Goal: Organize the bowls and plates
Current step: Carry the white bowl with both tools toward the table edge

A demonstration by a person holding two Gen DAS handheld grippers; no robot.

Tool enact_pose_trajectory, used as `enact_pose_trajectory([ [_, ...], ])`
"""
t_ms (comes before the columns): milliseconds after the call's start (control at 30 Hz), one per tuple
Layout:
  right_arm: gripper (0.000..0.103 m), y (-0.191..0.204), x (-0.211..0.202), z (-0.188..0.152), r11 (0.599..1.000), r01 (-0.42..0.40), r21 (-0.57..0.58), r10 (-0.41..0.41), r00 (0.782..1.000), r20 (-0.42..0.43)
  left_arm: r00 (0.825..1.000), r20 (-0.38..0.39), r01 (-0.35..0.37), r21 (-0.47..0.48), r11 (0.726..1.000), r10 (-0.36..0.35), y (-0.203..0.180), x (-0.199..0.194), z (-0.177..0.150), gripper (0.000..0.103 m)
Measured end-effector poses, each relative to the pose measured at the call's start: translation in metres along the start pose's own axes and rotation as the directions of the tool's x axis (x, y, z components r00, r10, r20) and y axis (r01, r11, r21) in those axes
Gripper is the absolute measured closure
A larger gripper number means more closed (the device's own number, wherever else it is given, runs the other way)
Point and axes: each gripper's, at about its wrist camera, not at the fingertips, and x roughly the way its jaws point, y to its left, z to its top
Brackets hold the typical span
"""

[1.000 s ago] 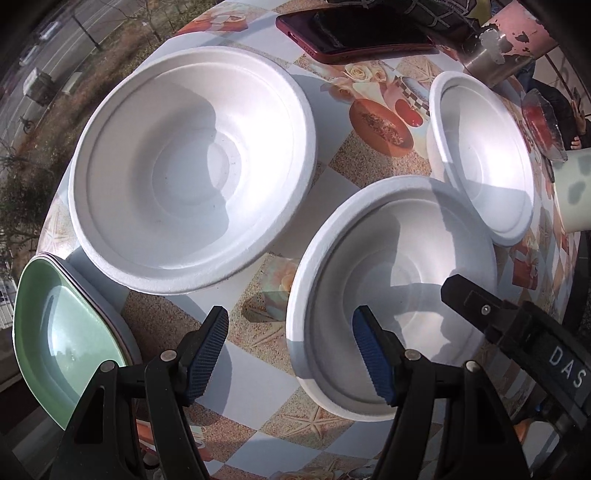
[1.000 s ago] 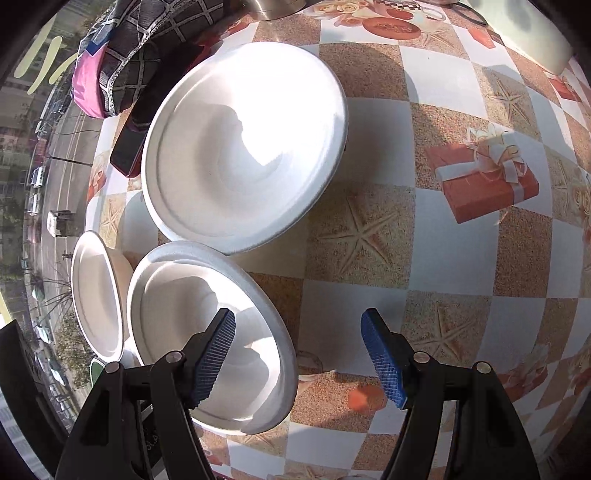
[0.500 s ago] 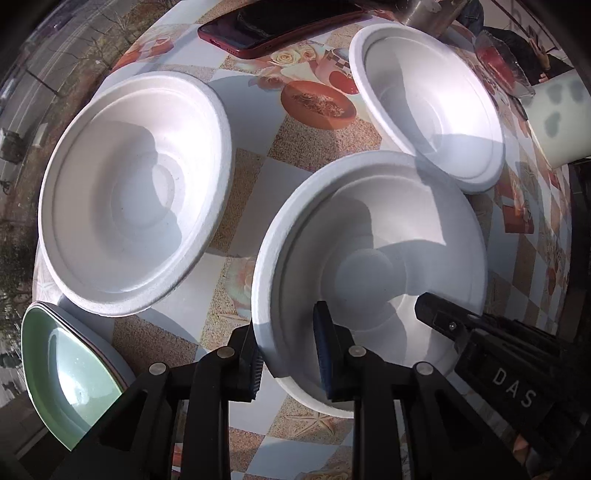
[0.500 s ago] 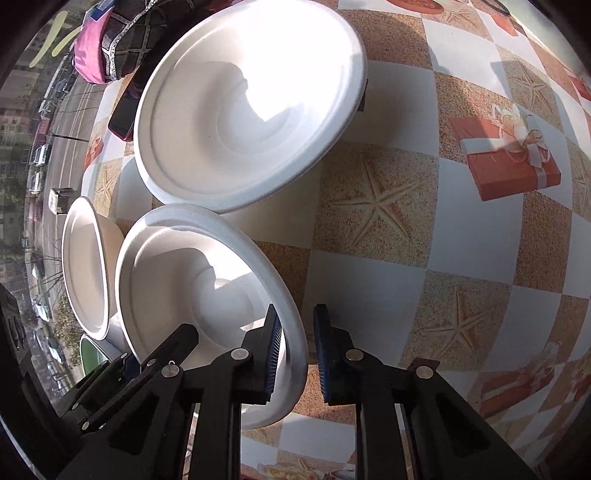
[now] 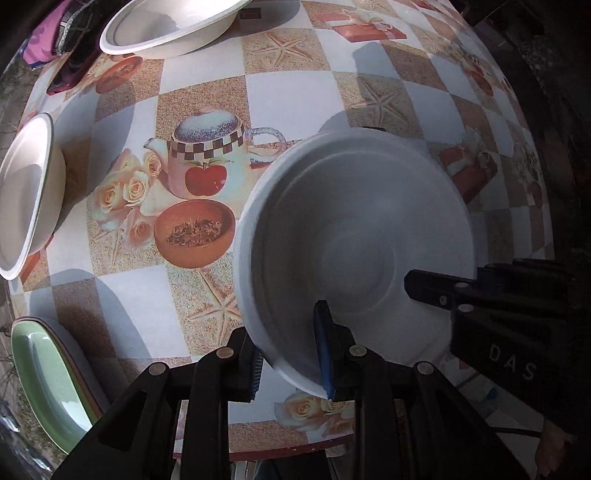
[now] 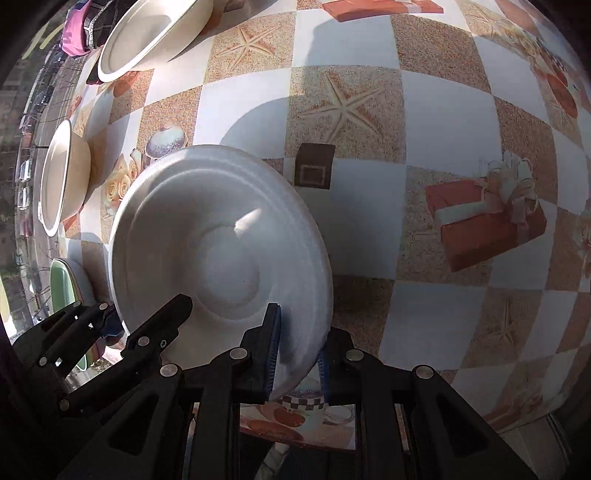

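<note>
Both grippers hold one white foam bowl (image 5: 362, 243) above the patterned table. My left gripper (image 5: 291, 354) is shut on its near-left rim. My right gripper (image 6: 295, 354) is shut on the opposite rim of the same bowl (image 6: 218, 243); it also shows at the right of the left wrist view (image 5: 443, 288). A second white bowl (image 5: 22, 192) stands at the left, also seen in the right wrist view (image 6: 59, 177). A third white bowl (image 5: 173, 22) stands at the far side, also in the right wrist view (image 6: 155, 33). Stacked plates with a green one on top (image 5: 48, 376) sit at the near-left edge.
The round table (image 5: 295, 92) wears a checkered cloth with starfish, teapot and gift prints. A dark red phone (image 5: 70, 77) and a pink and plaid bag (image 5: 55, 37) lie at the far left. The table's near edge (image 5: 295, 446) runs below my left gripper.
Both grippers stayed shut on the bowl and lifted it off the table, carrying it toward the near edge. The other two bowls now lie farther away at the left and far side.
</note>
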Motion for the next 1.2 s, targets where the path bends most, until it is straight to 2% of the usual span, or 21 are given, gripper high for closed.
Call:
enact_pose_trajectory([
  [233,0.084,-0.034,0.005,-0.045,0.992,0.012,0.126,-0.012,1.000,0.003,0.999,-0.035,0.025,0.171,0.985,-0.019,-0.051,0.009,-0.010,0.076],
  [433,0.084,-0.029,0.014,-0.071,0.991,0.008,0.137,-0.007,1.000,-0.007,0.998,-0.063,0.037,0.209,0.977,-0.024,-0.064,0.013,-0.031,0.075],
  [567,0.084,-0.022,0.019,-0.074,0.989,-0.004,0.148,0.004,1.000,0.004,0.998,-0.069,0.004,0.230,0.973,0.012,-0.053,0.011,-0.038,0.064],
  [633,0.083,-0.031,0.012,-0.075,0.988,0.011,0.154,-0.014,1.000,0.016,0.998,-0.064,-0.004,0.235,0.972,0.020,-0.040,0.007,-0.043,0.049],
  [667,0.082,-0.039,0.006,-0.073,0.987,0.019,0.160,-0.024,0.999,0.030,0.998,-0.062,0.002,0.234,0.972,0.013,-0.031,0.006,-0.047,0.047],
  [700,0.072,-0.053,-0.004,-0.077,0.985,0.023,0.168,-0.032,0.998,0.046,0.998,-0.063,0.007,0.232,0.973,0.008,-0.025,0.004,-0.048,0.043],
  [733,0.052,-0.055,-0.010,-0.077,0.983,0.023,0.184,-0.037,0.997,0.069,0.998,-0.065,0.010,0.230,0.973,0.005,-0.021,0.002,-0.051,0.040],
  [767,0.044,-0.057,-0.015,-0.078,0.980,0.024,0.198,-0.042,0.995,0.090,0.998,-0.066,0.012,0.228,0.974,0.003,-0.017,0.000,-0.055,0.039],
  [833,0.041,-0.060,-0.023,-0.077,0.976,0.019,0.218,-0.044,0.993,0.110,0.998,-0.060,0.042,0.213,0.976,-0.030,-0.007,-0.005,-0.059,0.035],
  [1000,0.039,-0.061,-0.032,-0.082,0.965,0.037,0.259,-0.073,0.989,0.127,0.998,-0.031,0.053,0.186,0.981,-0.049,0.005,-0.013,-0.064,0.033],
  [1100,0.039,-0.072,-0.041,-0.081,0.959,0.054,0.278,-0.089,0.989,0.116,0.998,0.024,0.060,0.215,0.975,-0.066,-0.001,-0.026,-0.062,0.033],
  [1200,0.039,-0.074,-0.056,-0.063,0.961,0.066,0.269,-0.105,0.985,0.134,0.991,0.079,0.083,0.228,0.970,-0.104,0.000,-0.042,-0.061,0.033],
])
